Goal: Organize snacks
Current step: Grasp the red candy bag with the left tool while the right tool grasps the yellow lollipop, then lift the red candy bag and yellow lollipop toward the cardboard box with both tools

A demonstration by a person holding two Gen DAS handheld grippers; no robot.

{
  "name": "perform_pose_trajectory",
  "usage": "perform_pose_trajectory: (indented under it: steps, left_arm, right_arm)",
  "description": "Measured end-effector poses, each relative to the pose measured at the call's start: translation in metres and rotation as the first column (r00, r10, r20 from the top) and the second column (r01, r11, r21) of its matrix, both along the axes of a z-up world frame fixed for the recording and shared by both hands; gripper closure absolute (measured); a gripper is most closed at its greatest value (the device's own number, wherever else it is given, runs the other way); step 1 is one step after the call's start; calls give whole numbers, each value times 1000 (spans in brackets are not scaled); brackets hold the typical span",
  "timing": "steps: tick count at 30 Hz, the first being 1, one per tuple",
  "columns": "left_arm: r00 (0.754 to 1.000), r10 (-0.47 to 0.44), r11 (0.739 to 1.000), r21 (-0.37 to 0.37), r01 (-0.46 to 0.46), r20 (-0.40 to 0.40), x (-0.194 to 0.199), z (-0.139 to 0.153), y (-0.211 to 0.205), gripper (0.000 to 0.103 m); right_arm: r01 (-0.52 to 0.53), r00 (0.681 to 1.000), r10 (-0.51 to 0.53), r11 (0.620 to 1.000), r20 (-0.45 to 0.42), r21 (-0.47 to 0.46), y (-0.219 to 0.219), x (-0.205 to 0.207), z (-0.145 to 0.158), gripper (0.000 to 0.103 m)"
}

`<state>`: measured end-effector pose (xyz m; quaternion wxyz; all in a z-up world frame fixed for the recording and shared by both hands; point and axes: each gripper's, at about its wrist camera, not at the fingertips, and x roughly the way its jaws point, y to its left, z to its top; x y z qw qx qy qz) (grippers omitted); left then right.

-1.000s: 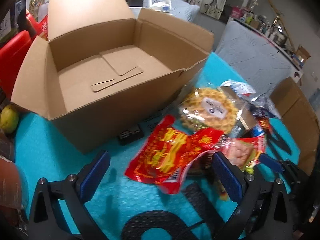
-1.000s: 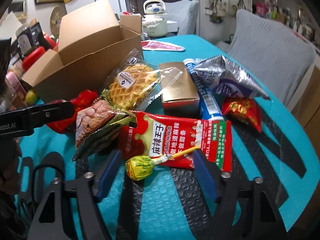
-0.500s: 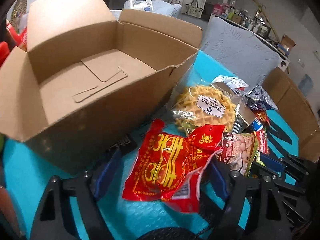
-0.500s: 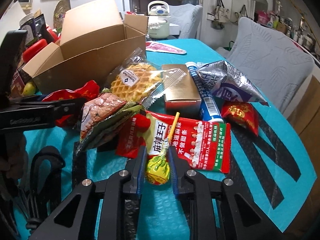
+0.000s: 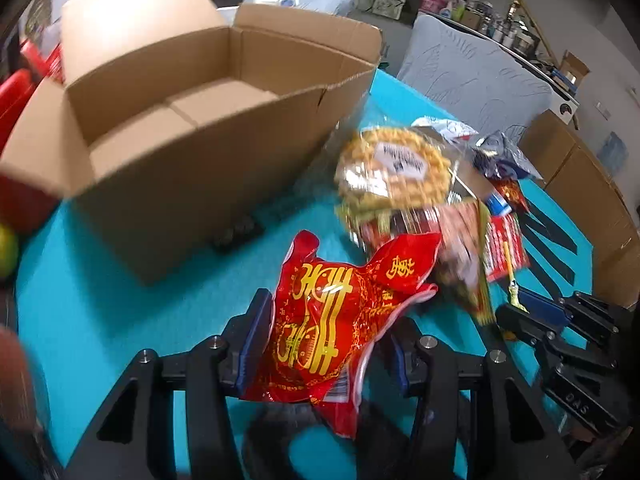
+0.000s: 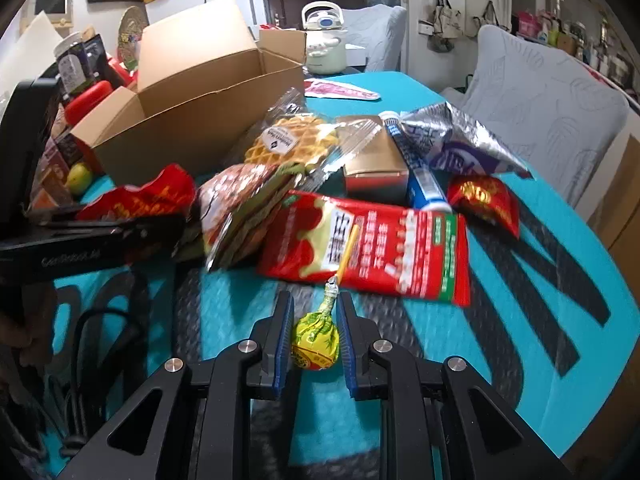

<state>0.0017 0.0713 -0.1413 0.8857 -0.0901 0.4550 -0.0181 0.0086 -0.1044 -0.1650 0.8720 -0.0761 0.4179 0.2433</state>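
Observation:
A red snack bag with yellow print sits crumpled between the blue pads of my left gripper, whose jaws are closing and press on both its sides. An open, empty cardboard box stands just behind it to the left. My right gripper is shut on a yellow-green wrapped lollipop, its stick pointing away over a long red packet. The right gripper also shows at the right of the left wrist view. The left gripper appears side-on with the red bag.
On the teal mat lies a pile: a wrapped waffle, a nut bag, a gold box, a blue tube, a silver bag, a small red bag. A kettle stands behind, a green fruit left of the box.
My left jaws came in around the red bag and now squeeze it. My right jaws closed on the lollipop, whose stick swung from sideways to pointing away.

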Motion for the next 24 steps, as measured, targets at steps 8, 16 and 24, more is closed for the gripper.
perform_pose_trajectory:
  steps: [8, 16, 24]
  left_arm:
    - [998, 41, 998, -54, -44, -54, -49, -1, -7, 52]
    - [996, 63, 997, -35, -66, -66, -59, -9, -18, 43]
    - [997, 74, 997, 39, -72, -35, -56, -12, -28, 50]
  right_arm:
    - [-32, 999, 33, 999, -14, 19, -6, -25, -1, 81]
    - [-62, 998, 62, 998, 13, -5, -7, -41, -4, 80]
    - [-65, 998, 65, 998, 23, -14, -6, -40, -9, 79]
